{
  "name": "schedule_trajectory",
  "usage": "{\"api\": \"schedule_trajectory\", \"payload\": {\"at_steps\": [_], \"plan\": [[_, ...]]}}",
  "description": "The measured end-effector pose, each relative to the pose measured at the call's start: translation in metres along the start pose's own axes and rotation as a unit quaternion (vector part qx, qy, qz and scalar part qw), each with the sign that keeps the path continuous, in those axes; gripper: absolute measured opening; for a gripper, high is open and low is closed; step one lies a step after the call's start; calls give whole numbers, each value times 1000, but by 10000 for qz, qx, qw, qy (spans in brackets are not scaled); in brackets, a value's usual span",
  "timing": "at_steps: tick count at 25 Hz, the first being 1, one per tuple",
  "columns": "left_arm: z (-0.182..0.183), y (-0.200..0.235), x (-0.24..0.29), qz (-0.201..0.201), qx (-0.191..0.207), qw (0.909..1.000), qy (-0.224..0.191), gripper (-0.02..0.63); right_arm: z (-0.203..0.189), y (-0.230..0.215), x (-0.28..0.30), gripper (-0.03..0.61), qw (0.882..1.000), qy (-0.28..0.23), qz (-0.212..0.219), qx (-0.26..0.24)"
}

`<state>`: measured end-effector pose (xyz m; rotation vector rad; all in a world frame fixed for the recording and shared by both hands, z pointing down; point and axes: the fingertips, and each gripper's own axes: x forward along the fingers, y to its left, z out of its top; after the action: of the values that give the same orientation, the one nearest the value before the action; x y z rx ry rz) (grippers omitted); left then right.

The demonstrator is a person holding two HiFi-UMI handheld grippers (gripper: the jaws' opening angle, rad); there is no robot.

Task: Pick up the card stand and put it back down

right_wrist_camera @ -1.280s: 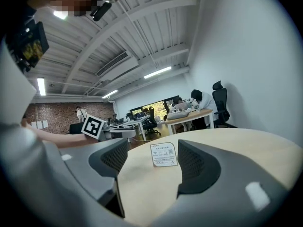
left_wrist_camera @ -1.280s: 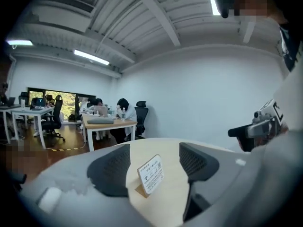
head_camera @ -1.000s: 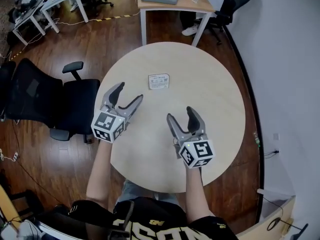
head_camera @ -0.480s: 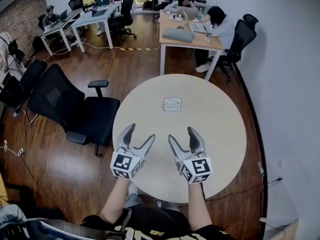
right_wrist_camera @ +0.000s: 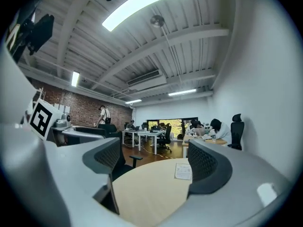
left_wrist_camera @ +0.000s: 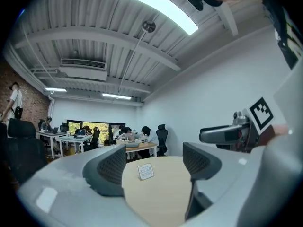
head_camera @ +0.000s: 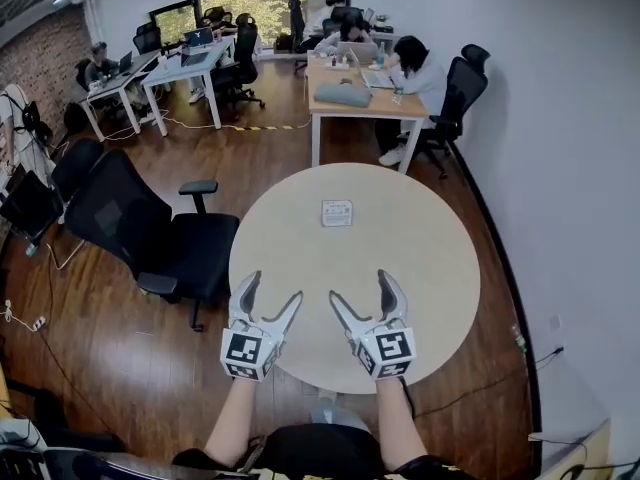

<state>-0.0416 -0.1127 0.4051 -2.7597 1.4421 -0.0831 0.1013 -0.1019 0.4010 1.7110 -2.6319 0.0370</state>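
A small white card stand point(head_camera: 337, 213) sits alone on the far half of a pale round table point(head_camera: 420, 268) in an open-plan office, well apart from the two hand-held grippers at the near edge. The stand is a landscape rectangle with rounded corners, its face covered in fine print too small to read. In the left gripper view the card stand point(left_wrist_camera: 146, 171) is propped upright and leaning slightly back; in the right gripper view the card stand point(right_wrist_camera: 183, 170) shows just beside the inner edge of the right-hand jaw, far beyond it.

The left gripper point(head_camera: 272, 288) hovers over the table's near rim, its jaws opening and already spread wide, with only bare table top showing in the gap. The right gripper point(head_camera: 360, 286), just beside it, is also opening its jaws and has hold of nothing. A black office chair point(head_camera: 170, 248) stands to the table's left.
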Motion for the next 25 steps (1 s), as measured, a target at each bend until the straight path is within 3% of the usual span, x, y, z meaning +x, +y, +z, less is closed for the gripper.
{"api": "schedule_trajectory", "payload": {"at_steps": [3,7,11,16,19,22,25], "plan": [[-24,-10,-41,74,-52,9999,49,391,-15,10,-49,500,9983,251,-417,-325],[-49,-32,-87,54,-352,9990,251,390,-42,16,-105,508,9952,584,-782,-3],[-31,-48,-110,162,-235,9993,228,390,-52,44,-111,508,9944,864,-601,104],[6,-59,-110,541,67,9985,-71,388,-15,64,-101,508,9989,455,6,139],[26,-75,-105,838,344,9951,-393,328,11,55,-109,508,9989,247,172,363],[47,-95,-102,973,40,9928,-701,324,27,41,-123,508,9992,29,156,369],[51,-109,-92,963,186,9936,-556,322,28,19,-132,505,9997,-54,38,220]]}}
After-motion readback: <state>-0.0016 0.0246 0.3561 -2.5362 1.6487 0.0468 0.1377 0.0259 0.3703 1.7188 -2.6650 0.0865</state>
